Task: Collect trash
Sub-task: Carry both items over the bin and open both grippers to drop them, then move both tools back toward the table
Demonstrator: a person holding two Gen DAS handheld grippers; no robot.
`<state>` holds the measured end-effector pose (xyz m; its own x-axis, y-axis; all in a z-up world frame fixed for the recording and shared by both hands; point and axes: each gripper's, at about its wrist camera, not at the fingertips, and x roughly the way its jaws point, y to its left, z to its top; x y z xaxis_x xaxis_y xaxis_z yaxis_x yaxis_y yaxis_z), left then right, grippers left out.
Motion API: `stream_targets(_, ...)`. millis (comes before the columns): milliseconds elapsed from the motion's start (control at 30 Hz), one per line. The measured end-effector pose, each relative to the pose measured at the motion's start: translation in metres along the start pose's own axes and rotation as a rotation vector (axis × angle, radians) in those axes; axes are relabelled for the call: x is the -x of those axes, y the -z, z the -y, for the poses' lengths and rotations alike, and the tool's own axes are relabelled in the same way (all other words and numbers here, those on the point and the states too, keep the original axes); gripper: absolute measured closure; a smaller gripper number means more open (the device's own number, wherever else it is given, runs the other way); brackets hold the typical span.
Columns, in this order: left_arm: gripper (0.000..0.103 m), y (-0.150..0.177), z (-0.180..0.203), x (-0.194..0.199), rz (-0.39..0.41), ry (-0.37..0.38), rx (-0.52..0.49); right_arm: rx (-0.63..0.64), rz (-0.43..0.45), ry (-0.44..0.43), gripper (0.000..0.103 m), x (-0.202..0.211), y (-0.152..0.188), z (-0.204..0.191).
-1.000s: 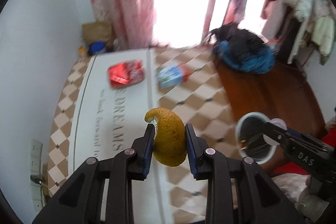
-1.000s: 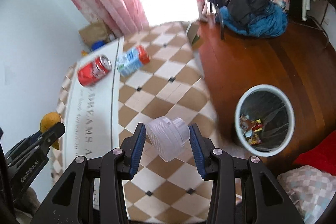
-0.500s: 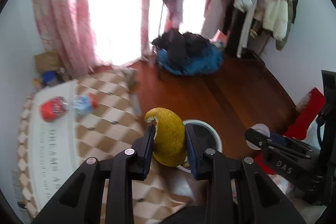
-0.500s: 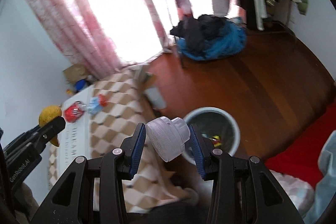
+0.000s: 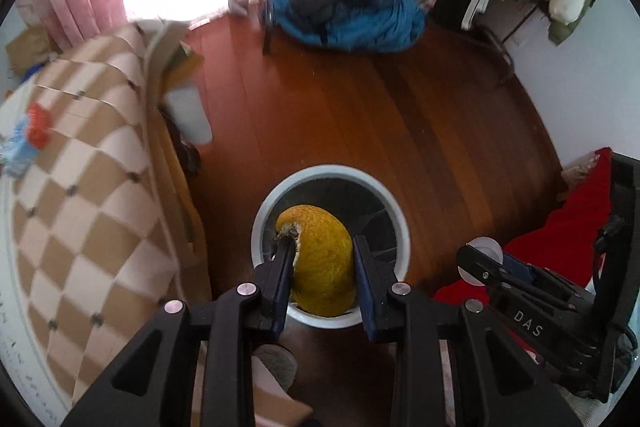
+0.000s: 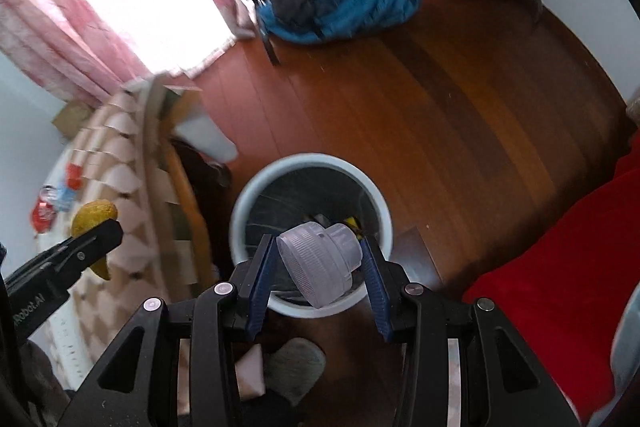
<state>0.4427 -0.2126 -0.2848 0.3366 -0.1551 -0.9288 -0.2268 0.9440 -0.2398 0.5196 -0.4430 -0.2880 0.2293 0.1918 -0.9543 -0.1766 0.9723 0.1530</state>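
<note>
Both tongs hang over the white bin (image 6: 312, 163), the left tongs (image 5: 322, 267) squeezing an orange peel (image 5: 320, 263) and the right tongs (image 6: 318, 263) squeezing what looks like a plastic cap (image 6: 316, 259).

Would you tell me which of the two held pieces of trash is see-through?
It is the clear plastic cap in the right claw, held above the white bin. The left claw holds an opaque yellow citrus peel instead.
</note>
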Motion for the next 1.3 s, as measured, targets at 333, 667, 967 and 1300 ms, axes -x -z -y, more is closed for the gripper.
stream_targets(333, 0.074, -0.006, 0.005, -0.068, -0.111, 0.001, -0.019, -0.069, -0.12, 0.013, 0.058, -0.107, -0.015, 0.033)
stream_targets(667, 0.003, 0.002, 0.008, -0.068, -0.09, -0.091, -0.047, -0.082, -0.167, 0.014, 0.049, -0.14, -0.009, 0.046)
stream_targets(967, 0.002, -0.001, 0.004, -0.049, -0.048, -0.125, -0.054, -0.045, -0.121, 0.043, 0.012, -0.108, -0.008, 0.038)
stream_targets(1300, 0.0, 0.007, 0.006, -0.005, 0.022, -0.15, -0.077, -0.028, -0.079, 0.098, 0.0, -0.055, 0.002, 0.028)
